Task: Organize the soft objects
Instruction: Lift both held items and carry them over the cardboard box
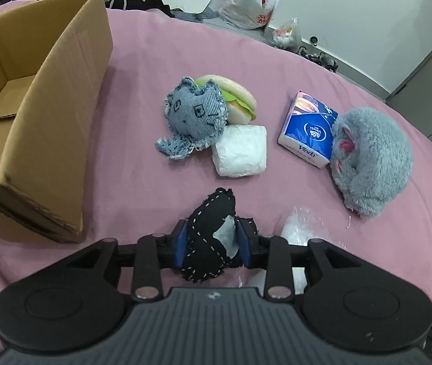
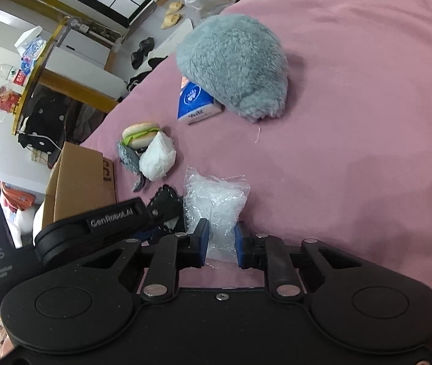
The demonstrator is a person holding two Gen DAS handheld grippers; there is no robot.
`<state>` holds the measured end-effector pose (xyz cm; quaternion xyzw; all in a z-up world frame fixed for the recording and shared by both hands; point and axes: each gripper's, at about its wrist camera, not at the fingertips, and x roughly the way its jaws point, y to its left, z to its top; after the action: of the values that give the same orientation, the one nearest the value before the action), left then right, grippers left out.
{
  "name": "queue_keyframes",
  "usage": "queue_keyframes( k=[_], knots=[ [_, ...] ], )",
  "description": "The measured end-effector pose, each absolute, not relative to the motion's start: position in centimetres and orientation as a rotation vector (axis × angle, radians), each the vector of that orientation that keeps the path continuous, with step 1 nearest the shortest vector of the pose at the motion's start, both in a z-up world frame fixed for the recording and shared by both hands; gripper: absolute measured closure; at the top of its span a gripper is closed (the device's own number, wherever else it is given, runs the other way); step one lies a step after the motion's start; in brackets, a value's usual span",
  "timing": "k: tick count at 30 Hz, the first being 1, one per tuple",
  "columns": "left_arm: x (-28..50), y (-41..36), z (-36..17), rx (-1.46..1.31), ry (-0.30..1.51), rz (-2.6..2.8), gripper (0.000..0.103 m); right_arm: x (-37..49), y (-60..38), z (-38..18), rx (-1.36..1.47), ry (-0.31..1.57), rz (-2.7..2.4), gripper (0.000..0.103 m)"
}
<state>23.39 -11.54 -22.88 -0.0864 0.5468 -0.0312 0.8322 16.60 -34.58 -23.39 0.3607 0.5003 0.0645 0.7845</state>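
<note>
Left gripper (image 1: 212, 245): blue pads clamped on a black stitched fabric toy (image 1: 211, 237), which fills the narrow gap between the jaws and sticks out forward past the fingertips. Toy is dark cloth with white running stitches, frayed edges and a pale grey patch on one side.

Right gripper (image 2: 221, 243): jaws narrowed around the near edge of a clear plastic bag (image 2: 216, 203); both blue pads touch the film. Bag is crinkled, translucent, holds whitish filling, and lies on the pink bedsheet (image 2: 352, 121) with most of its bulk ahead of the fingertips. Left gripper seen just beside it, to its left.

Ahead of the left gripper: white wrapped soft bundle (image 1: 240, 150), rounded block shape, wrinkled wrapper. Touching it, a denim octopus toy (image 1: 190, 115), blue-grey, fringed seams, drawn-on face, leaning against a plush hamburger (image 1: 237, 94) with tan bun and green layer.

To the right: blue tissue pack (image 1: 308, 129), glossy, boxy, tilted against a grey furry plush (image 1: 374, 158), dome-shaped with pink details.

Left side: open cardboard box (image 1: 48, 115), corrugated brown, standing on the sheet, well apart from the toys.
</note>
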Motion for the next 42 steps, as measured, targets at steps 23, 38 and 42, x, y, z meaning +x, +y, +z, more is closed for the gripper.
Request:
queue_keyframes(
  k=[23,38,42],
  knots=[
    [22.8,-11.2,-21.9,-0.292,1.159,-0.087,0.087,17.1,-34.5,-23.9,0.822,1.032,0.138,0.082],
    [20.8,-10.1,-15.9,-0.256,1.049,-0.122,0.087,16.2,-33.9,-19.5,0.747,0.931,0.153,0.082],
    [20.4,-9.1,-14.6,-0.249,1.035,-0.122,0.087,16.1,-33.1,-18.1,0.709,0.906,0.157,0.082]
  ],
)
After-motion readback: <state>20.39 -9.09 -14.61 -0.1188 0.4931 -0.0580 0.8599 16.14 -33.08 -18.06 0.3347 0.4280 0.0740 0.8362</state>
